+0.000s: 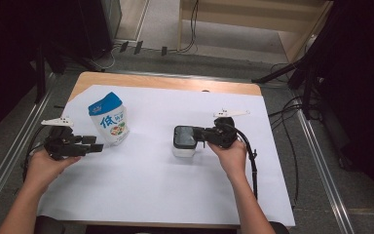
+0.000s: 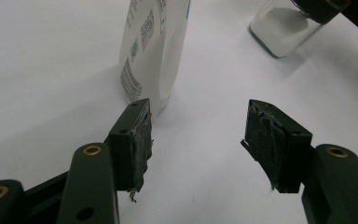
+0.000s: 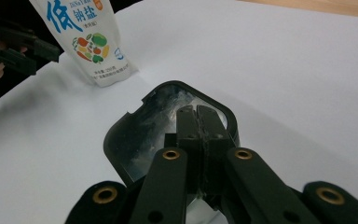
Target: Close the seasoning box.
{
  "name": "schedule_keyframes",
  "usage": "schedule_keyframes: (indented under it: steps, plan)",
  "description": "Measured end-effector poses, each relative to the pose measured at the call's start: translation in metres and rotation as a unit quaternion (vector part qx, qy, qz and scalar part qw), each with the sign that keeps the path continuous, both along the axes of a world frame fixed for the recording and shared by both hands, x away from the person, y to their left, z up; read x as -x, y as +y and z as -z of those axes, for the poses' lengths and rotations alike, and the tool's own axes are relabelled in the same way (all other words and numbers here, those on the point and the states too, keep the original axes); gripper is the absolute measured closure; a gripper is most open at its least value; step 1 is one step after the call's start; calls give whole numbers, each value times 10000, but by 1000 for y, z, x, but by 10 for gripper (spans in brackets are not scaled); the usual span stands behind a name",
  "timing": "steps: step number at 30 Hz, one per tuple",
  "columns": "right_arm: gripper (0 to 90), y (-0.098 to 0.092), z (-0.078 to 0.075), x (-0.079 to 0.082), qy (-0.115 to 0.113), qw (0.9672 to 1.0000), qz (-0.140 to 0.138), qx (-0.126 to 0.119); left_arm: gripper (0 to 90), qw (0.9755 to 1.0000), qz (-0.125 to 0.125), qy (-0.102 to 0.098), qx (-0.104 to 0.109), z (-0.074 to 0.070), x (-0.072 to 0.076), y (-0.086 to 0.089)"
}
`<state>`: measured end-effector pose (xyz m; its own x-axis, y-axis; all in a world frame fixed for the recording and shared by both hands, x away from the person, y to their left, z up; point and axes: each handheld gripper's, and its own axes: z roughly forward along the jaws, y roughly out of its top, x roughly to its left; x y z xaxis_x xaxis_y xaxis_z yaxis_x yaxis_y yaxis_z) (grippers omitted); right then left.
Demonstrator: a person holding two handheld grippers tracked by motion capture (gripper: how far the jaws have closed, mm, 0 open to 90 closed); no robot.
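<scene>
One white paper sheet (image 1: pixel 141 185) covers most of the wooden table (image 1: pixel 126 80). Blue-and-white salt pouch (image 1: pixel 109 118) stands upright on sheet, the landmark. Clear container (image 1: pixel 184 141) with dark rim sits well right of pouch. Left gripper (image 1: pixel 95 146) just left of pouch base, jaws wide apart, holding nothing. Right gripper (image 1: pixel 198 136) at container's right edge, jaws pressed together over its rim; whether they pinch the rim, cannot tell.

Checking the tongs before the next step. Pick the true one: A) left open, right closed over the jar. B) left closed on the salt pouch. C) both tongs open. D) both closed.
A: the left tongs stand apart beside the salt pouch; the right tongs are pressed together over the jar.
</scene>
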<state>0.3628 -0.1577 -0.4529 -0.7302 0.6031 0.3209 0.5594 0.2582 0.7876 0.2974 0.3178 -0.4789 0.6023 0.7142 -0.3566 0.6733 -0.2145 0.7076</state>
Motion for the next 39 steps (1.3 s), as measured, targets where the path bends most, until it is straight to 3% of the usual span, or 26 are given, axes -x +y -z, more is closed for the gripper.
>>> schedule_keyframes:
  steps: [4,6,10,16,39]
  plan:
    - [795,-3,-4,2,-105,9999,34,-30,422,10000,13,19,24,0,0,-1]
    - [697,-7,-7,3,-256,9996,77,-42,421,10000,38,15,-6,0,0,-1]
    - [633,-12,-7,3,-385,9991,156,-30,419,10000,27,0,-6,2,-1,-2]
    - [594,-20,-7,4,-441,9985,327,52,415,9999,93,50,-68,4,-3,-6]
    - [521,-65,2,11,-643,9931,957,211,412,10000,65,63,13,6,-7,-5]
